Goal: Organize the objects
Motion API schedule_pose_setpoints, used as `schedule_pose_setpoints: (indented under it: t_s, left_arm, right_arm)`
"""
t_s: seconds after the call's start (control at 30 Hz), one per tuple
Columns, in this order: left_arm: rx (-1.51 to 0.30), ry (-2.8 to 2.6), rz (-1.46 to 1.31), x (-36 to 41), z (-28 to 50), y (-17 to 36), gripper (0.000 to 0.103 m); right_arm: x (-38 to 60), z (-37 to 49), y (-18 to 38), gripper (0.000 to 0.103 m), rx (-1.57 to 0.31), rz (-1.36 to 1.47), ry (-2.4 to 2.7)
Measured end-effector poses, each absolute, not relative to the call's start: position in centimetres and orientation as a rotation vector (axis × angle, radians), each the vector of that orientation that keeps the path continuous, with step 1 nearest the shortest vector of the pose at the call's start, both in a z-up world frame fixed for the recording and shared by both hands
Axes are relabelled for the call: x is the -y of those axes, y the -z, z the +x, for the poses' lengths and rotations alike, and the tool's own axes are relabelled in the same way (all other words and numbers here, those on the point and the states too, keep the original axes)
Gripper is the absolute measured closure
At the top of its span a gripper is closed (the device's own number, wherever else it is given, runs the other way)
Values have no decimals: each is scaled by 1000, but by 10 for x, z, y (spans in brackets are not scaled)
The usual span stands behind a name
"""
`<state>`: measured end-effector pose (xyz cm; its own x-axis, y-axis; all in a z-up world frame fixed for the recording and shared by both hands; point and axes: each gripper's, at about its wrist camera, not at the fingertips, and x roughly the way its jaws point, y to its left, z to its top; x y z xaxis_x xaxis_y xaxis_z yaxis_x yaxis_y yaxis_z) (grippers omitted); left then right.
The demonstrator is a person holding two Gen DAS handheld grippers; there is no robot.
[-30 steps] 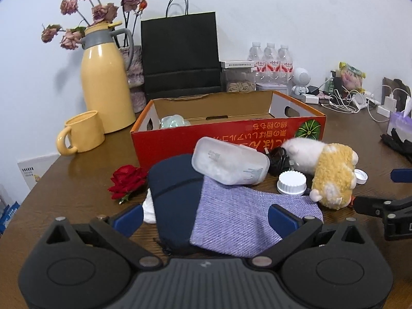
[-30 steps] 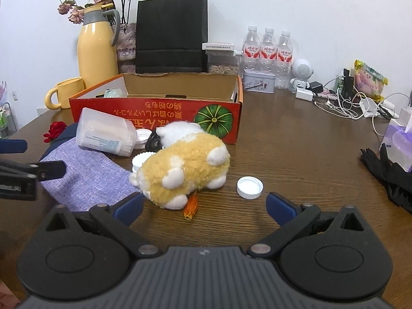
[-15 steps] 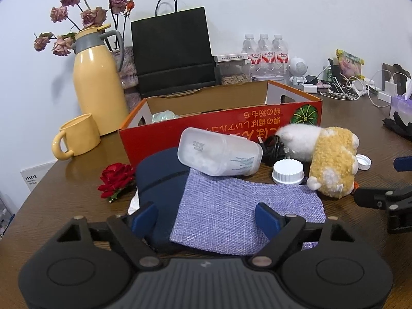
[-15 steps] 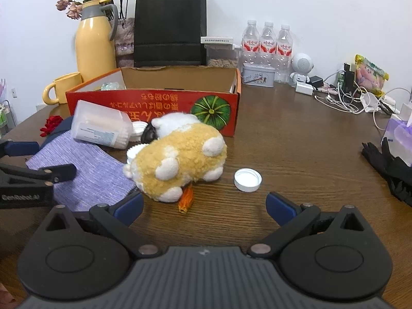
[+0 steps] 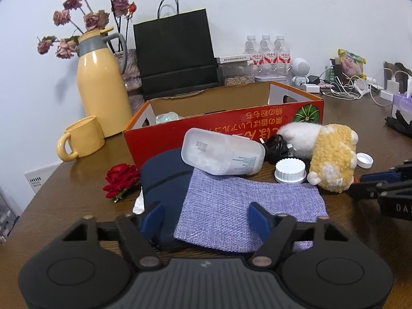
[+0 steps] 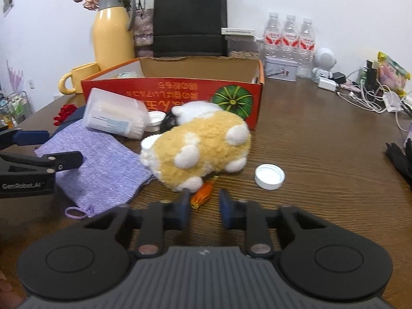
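Observation:
A red cardboard box (image 5: 224, 131) (image 6: 180, 90) stands open at mid table. In front lie a purple cloth (image 5: 247, 213) (image 6: 95, 164) over a navy pouch (image 5: 159, 180), a clear plastic container (image 5: 221, 154) (image 6: 116, 116) on its side, a yellow-and-white plush toy (image 5: 329, 152) (image 6: 200, 146), white lids (image 5: 290, 171) (image 6: 269, 176) and a red rose (image 5: 119, 180). My left gripper (image 5: 207, 217) is open, its fingers over the cloth's near edge. My right gripper (image 6: 203, 207) has narrowed but still shows a gap, just behind a small orange piece (image 6: 203, 194) beside the plush.
A yellow jug (image 5: 100, 92) with dried flowers, a yellow mug (image 5: 82, 139), a black paper bag (image 5: 177, 54) and water bottles (image 5: 267, 51) stand behind the box. Cables and chargers (image 6: 365, 95) lie at the right, black gloves (image 6: 401, 159) at the far right edge.
My right gripper's fingers have closed inward a great deal and moved toward the orange piece by the plush. My left gripper has narrowed a little and moved forward over the cloth.

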<state>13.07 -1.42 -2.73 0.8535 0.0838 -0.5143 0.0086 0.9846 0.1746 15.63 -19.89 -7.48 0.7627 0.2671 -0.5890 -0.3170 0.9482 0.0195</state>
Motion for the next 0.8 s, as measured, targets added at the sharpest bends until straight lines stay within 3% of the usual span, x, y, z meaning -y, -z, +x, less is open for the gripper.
schedule_pose_setpoints:
  t_s: [0.07,0.2,0.3,0.8]
  left_arm:
    - [-541,-41,185,16,128,27,48]
    - [-527,-53,189,17,122,25,81]
    - [-522,-40,177,15,117,24,94]
    - [-492,-45,84,-10,68,7,99]
  right_arm:
    - [199,154,75,89,-623,-79,-316]
    - [201,151,75,89,-617,-68,-312]
    - [201,146,74,89,-607,-65,-311]
    - [206,122,65,89,-563,-44,-301]
